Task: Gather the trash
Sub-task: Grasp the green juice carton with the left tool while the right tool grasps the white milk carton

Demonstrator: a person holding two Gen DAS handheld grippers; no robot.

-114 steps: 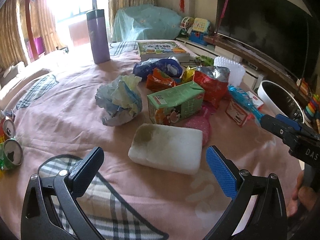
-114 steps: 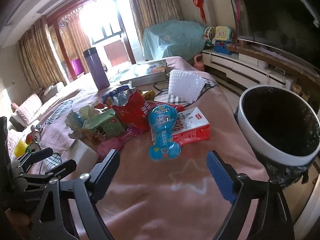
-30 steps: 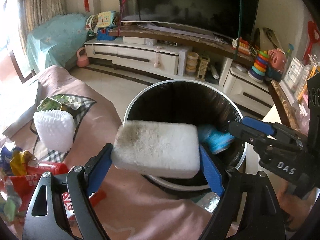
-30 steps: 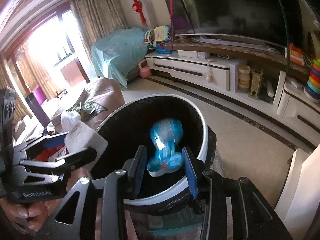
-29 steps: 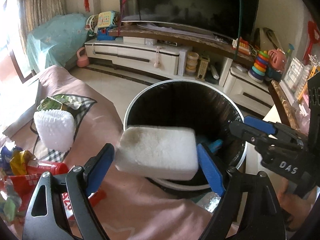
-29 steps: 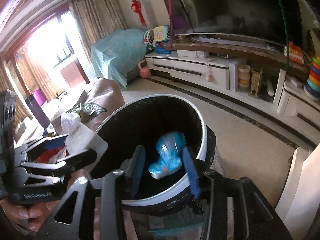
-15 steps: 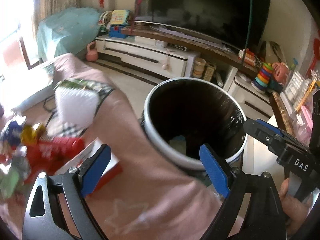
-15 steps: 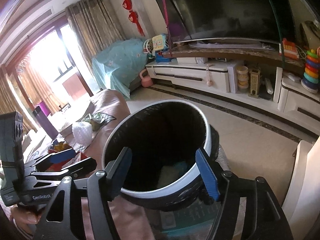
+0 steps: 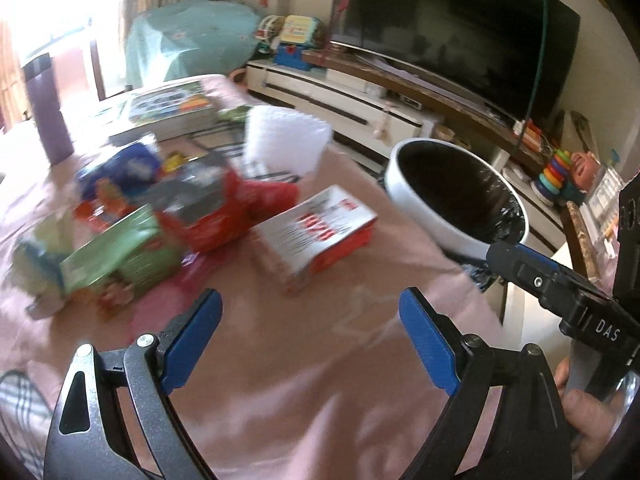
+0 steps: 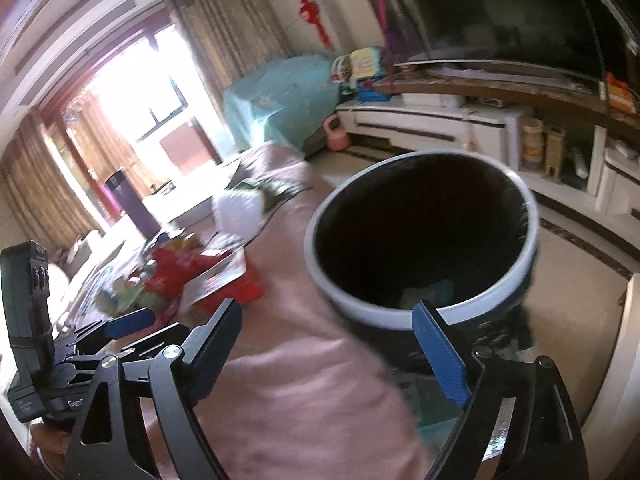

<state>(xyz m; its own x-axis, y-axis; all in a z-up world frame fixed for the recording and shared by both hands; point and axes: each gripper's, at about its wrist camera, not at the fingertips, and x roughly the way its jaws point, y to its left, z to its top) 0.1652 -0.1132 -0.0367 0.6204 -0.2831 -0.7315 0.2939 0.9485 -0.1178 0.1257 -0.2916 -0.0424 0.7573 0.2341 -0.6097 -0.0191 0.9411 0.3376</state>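
My left gripper is open and empty above the pink table cover. Ahead of it lie a red-and-white box, a red snack bag, a green carton and a white foam net. The white-rimmed trash bin with a black liner stands off the table's right edge. My right gripper is open and empty just before the bin; pale trash lies at its bottom. The right gripper's fingers show at right in the left wrist view.
A purple flask and a book sit at the table's far side. A TV on a long low cabinet runs behind the bin. Toys stand at the right.
The sponge and the blue wrapper dropped from my grippers into the bin. Both grippers opened. My left gripper has swung back left toward the trash pile on the table.
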